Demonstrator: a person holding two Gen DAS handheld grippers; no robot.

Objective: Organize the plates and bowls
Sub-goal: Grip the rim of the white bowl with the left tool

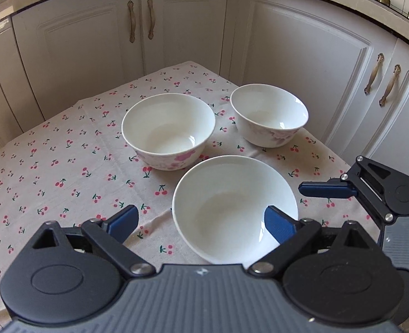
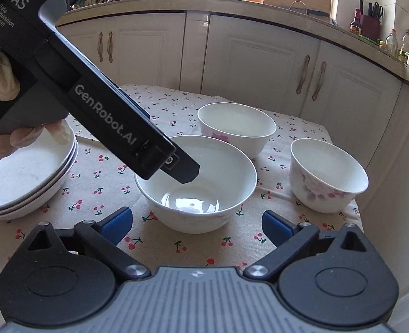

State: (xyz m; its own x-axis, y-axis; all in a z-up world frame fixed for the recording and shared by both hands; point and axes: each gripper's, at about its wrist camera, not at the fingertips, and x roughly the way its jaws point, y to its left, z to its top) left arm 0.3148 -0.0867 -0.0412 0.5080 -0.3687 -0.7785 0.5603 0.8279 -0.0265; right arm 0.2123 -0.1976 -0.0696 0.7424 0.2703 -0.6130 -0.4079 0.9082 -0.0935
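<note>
Both claws spread apart, empty: left gripper [image 1: 201, 222], right gripper [image 2: 197, 227]. Three bowls [image 2: 196, 183]; three stacked plates [image 2: 24, 177]; cherry-print tablecloth [image 1: 65, 166].

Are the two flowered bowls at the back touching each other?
Apart. The left wrist view shows cherry tablecloth plainly between the left bowl and the right bowl.

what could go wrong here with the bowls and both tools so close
The left tool is open, one finger inside the nearest bowl; a one-sided rim pinch may tip it. That bowl could clip the two bowls close behind. The right tool nearby could collide.
</note>
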